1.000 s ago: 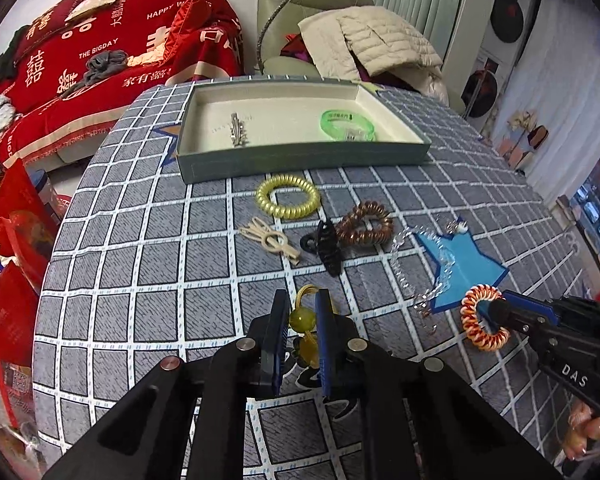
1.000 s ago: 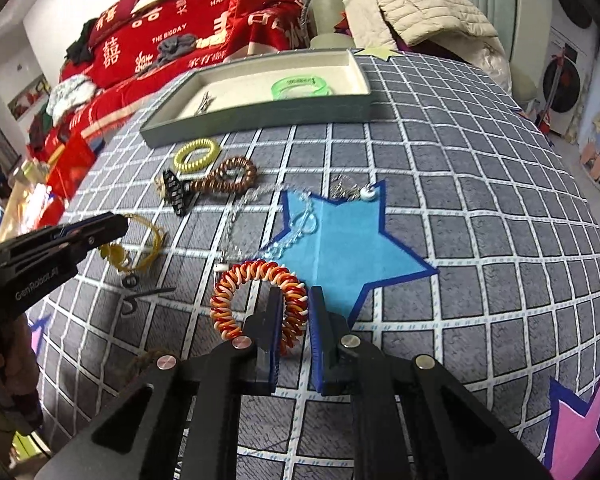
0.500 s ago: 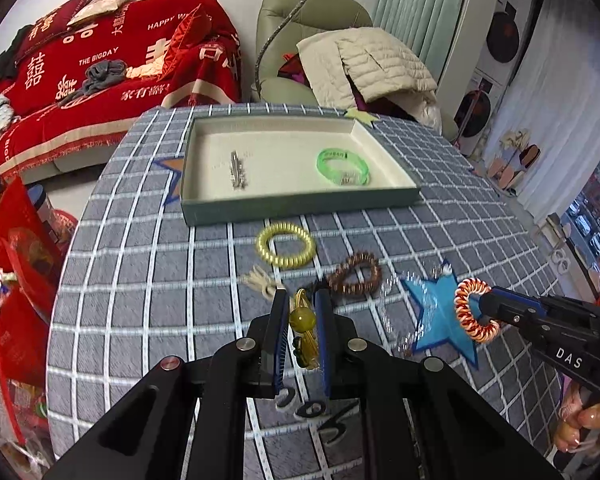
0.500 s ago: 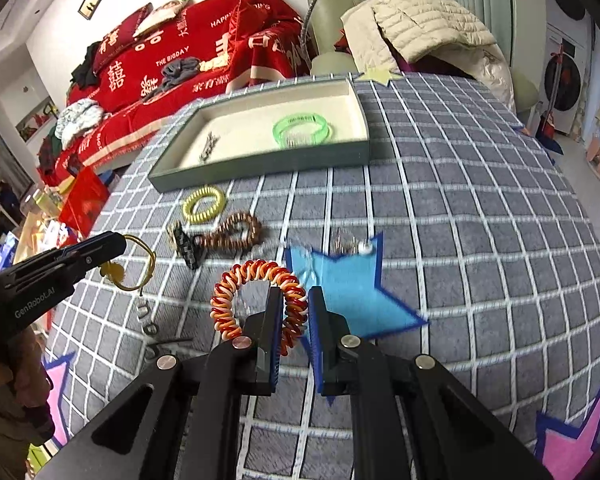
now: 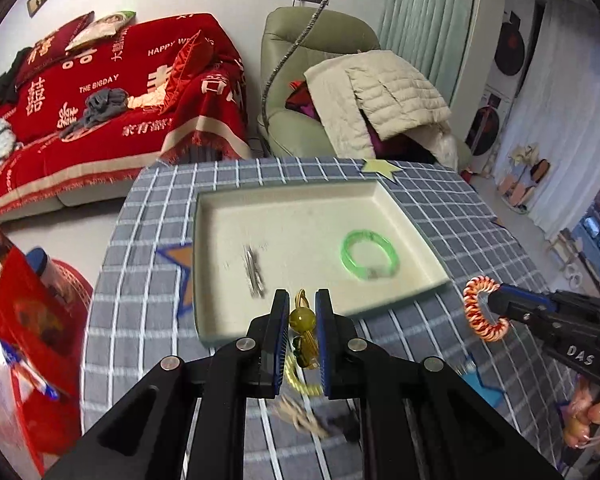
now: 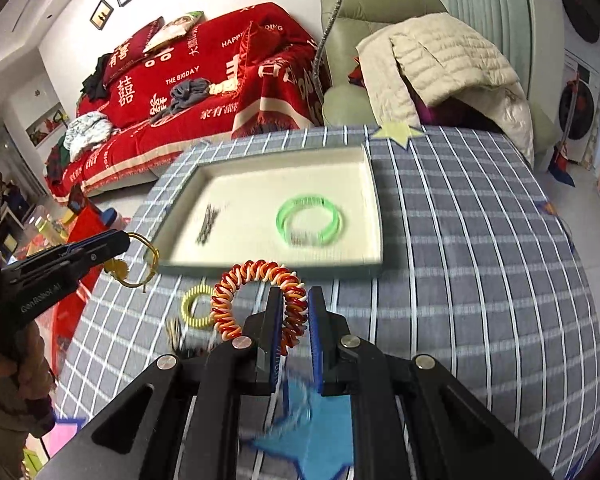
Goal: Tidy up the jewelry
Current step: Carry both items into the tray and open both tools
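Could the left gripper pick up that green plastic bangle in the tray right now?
Probably not yet: the left gripper is shut on a yellow beaded bracelet, so its jaws are taken. The green plastic bangle itself lies uncovered in the shallow tray.

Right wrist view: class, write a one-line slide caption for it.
Right gripper holds a red-and-white coil bracelet before the tray; left gripper carries a yellow bracelet.

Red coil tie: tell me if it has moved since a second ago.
Yes. The red coil tie, clamped in the right gripper, has left the tablecloth beside the blue star and now hangs near the tray's front wall.
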`<state>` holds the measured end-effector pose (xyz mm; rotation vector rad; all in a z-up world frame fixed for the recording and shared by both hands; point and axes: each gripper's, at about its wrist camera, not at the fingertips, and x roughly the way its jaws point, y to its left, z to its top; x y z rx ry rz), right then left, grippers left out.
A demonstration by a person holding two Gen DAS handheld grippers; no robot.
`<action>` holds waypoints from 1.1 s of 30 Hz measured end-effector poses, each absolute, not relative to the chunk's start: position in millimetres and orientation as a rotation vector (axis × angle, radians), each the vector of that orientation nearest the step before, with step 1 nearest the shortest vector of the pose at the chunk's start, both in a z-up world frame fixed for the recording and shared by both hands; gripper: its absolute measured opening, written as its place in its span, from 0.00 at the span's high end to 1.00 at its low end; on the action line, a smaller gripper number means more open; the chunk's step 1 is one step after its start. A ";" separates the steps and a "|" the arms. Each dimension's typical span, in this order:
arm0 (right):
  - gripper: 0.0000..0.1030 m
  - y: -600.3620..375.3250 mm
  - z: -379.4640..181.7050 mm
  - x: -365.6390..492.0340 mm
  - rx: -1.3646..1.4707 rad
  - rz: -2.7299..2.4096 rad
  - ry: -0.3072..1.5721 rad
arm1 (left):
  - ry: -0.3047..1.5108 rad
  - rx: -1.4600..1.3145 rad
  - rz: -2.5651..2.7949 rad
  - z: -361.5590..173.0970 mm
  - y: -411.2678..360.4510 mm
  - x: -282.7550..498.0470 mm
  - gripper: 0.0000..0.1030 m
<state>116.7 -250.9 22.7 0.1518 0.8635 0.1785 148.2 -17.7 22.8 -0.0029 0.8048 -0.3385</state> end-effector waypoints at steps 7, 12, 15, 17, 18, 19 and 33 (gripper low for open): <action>0.87 -249.3 23.0 176.2 0.155 0.173 0.866 | 0.819 0.001 -0.305 18.2 -31.9 201.3 0.66; 0.87 -255.9 9.9 211.0 0.193 0.150 0.893 | 0.831 0.017 -0.283 6.1 -46.0 233.6 0.66; 0.87 -262.5 -2.4 228.7 0.208 0.128 0.908 | 0.854 0.020 -0.268 -8.3 -53.4 249.3 0.66; 0.87 -265.4 -10.7 237.5 0.210 0.113 0.914 | 0.868 0.017 -0.271 -17.3 -57.0 256.7 0.66; 0.87 -267.0 -15.1 242.0 0.212 0.104 0.916 | 0.876 0.019 -0.273 -22.4 -58.3 259.6 0.66; 0.87 -267.9 -18.2 245.9 0.215 0.099 0.919 | 0.885 0.024 -0.272 -28.3 -61.0 263.3 0.66; 0.86 -275.2 -64.6 275.0 0.235 0.054 0.976 | 0.969 0.139 -0.200 -77.6 -69.3 277.4 0.66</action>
